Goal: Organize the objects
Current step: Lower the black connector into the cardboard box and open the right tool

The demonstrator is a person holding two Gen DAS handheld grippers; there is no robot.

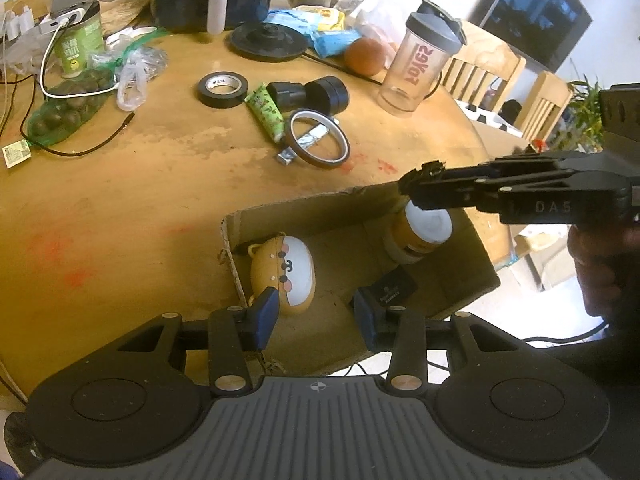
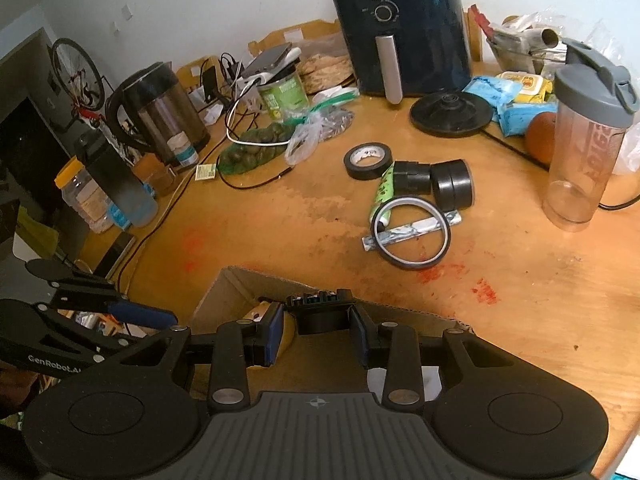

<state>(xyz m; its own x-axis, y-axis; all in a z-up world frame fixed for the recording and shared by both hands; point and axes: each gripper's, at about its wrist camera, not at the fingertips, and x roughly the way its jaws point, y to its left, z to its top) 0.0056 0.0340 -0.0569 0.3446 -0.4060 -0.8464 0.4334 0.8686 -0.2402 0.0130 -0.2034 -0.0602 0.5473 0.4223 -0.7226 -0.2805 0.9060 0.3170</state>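
Holding a small black part (image 2: 320, 312) in the right gripper (image 2: 318, 330), you are carrying it over the far wall of the box (image 1: 304, 204). The jaws clamp it from both sides. Next, I think, you lower it into the box and release. The left gripper (image 1: 316, 316) hangs at the near wall, jaws apart, empty. Inside lie a bear case (image 1: 284, 272) and a jar (image 1: 420, 232). Tape rolls (image 1: 222, 89) wait farther on the table (image 1: 120, 208).
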